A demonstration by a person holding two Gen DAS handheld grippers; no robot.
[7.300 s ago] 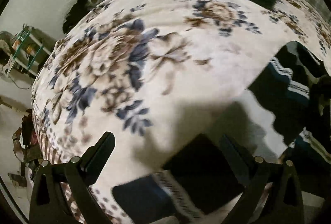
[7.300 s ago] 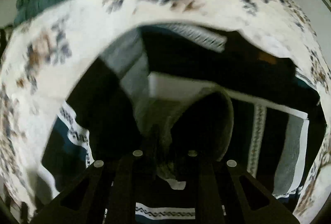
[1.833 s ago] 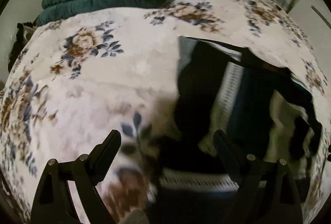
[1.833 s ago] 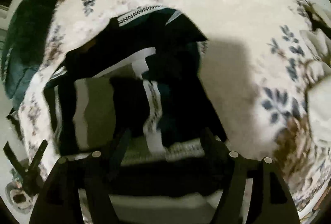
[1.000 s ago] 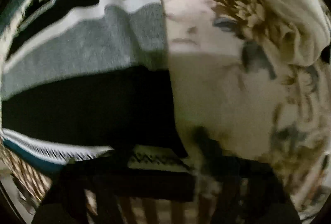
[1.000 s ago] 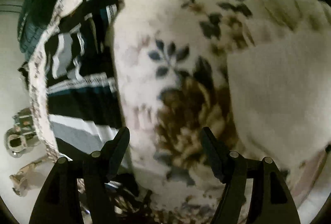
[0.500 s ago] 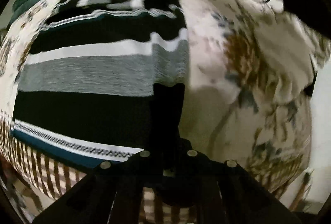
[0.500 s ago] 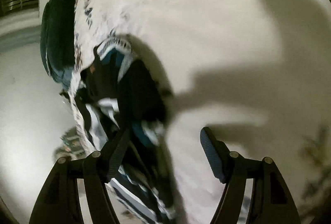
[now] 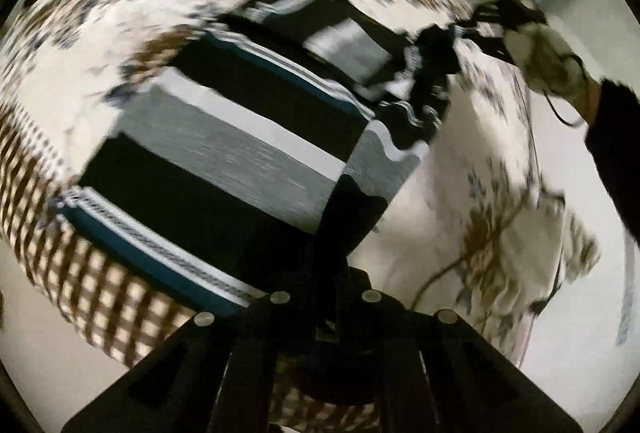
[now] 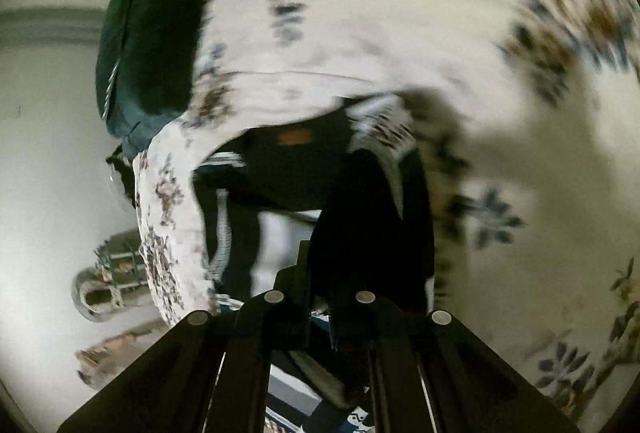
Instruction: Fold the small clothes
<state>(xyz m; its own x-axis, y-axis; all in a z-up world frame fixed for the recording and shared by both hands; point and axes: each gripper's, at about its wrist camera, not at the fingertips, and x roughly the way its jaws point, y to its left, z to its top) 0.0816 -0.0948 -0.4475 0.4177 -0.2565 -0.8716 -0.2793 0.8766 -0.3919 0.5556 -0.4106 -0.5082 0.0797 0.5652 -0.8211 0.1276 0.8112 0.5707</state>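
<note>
A black, grey, white and teal striped sweater lies spread on the floral bedspread. My left gripper is shut on a black fold at the sweater's near edge and holds it above the bed. In the right wrist view my right gripper has its jaws closing tight on a black fold of the sweater, with fabric draped over the fingers. The left wrist view also shows the right gripper, held by a gloved hand at the sweater's far corner. Both views are blurred.
A dark green pillow lies at the head of the bed. A brown checked cloth hangs over the bed's near edge. Pale floor with a metal object lies beside the bed. A dark sleeve is at the right.
My right gripper stood open over the sweater's edge and is now closed on black fabric. My left gripper, still shut on the sweater, has risen and rolled, pulling the fold up.
</note>
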